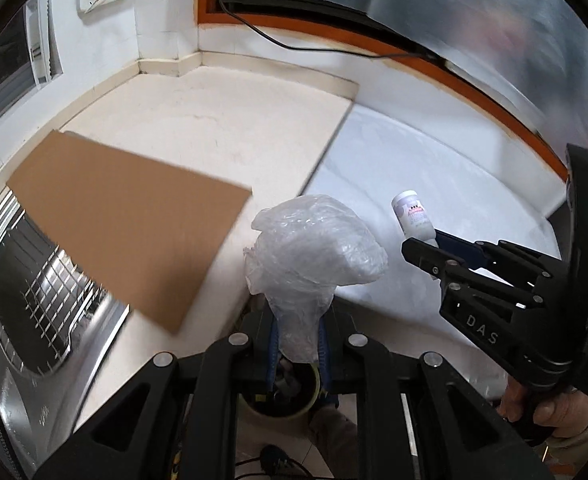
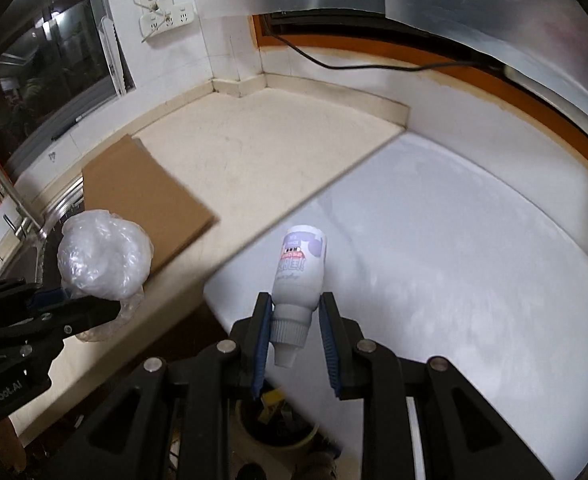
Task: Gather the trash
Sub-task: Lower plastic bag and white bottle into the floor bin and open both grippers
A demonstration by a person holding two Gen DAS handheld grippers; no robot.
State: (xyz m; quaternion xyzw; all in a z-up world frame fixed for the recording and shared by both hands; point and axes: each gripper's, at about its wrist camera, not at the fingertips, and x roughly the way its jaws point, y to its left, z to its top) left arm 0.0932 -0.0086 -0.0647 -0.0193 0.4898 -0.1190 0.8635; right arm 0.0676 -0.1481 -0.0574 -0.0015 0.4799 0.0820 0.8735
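Hanging almost straight above the bin (image 2: 278,424), the right gripper (image 2: 296,322) pinched a small white bottle (image 2: 300,276) cap-down, while the left gripper (image 1: 296,334) clamped a crumpled plastic bag (image 1: 318,248) over it too

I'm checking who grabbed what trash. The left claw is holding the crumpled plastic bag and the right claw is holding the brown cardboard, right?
Not quite. The left claw does hold the crumpled plastic bag, but the right claw holds a small white bottle, cap end between its pads. The right wrist view shows it. The brown cardboard lies on the counter, held by neither.
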